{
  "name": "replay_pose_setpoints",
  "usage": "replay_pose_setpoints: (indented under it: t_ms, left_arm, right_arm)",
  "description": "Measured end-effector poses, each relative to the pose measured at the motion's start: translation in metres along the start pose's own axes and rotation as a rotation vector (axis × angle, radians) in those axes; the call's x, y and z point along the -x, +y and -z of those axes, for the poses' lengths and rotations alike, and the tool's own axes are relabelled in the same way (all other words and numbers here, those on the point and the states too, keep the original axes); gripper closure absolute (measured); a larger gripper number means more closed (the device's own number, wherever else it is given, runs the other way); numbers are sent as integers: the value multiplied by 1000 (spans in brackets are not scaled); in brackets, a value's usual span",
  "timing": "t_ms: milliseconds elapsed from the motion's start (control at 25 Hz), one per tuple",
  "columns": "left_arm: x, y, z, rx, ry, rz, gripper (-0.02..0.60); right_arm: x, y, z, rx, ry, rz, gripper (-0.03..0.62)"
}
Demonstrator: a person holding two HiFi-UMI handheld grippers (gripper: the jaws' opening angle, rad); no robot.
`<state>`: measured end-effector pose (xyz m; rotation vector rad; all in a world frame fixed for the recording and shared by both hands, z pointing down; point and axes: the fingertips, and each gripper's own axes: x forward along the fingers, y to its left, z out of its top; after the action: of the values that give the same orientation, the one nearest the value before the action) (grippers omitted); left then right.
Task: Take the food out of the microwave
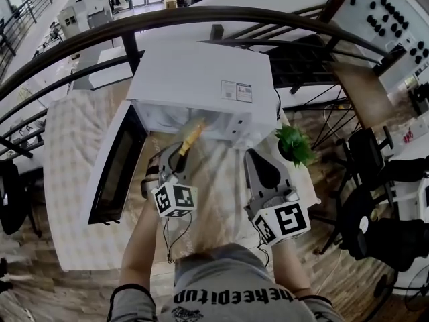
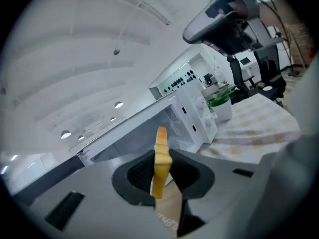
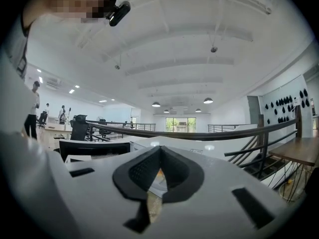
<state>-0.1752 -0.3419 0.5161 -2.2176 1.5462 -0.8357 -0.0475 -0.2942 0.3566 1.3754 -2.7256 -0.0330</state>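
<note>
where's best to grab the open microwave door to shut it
Take the microwave door by its free edge, the end nearest the person, coming from the head view's left. It stands swung open, hinged at the far end, so that edge probably gives most leverage.

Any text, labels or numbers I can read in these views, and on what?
"keepitup", roughly: print on the person's shirt, partly cut off, so I am unsure of it.
Sticker on top of the microwave: printed, too small to read.
Nothing else legible.
</note>
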Motion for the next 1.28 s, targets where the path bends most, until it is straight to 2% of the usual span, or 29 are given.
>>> replay_pose_setpoints:
  t_ms: [480,840,1280]
  left_arm:
    - [58,21,-18,245,-14,-105,502]
    - [99,35,-37,408,-65,-195,502]
    - [143,48,-56,519,-119,-290,502]
  right_arm:
    - [9,8,-10,-22,-43,-68,589]
    - [17,19,-18,-23,-70,-122,589]
    - [28,21,-23,-27,-90,-147,589]
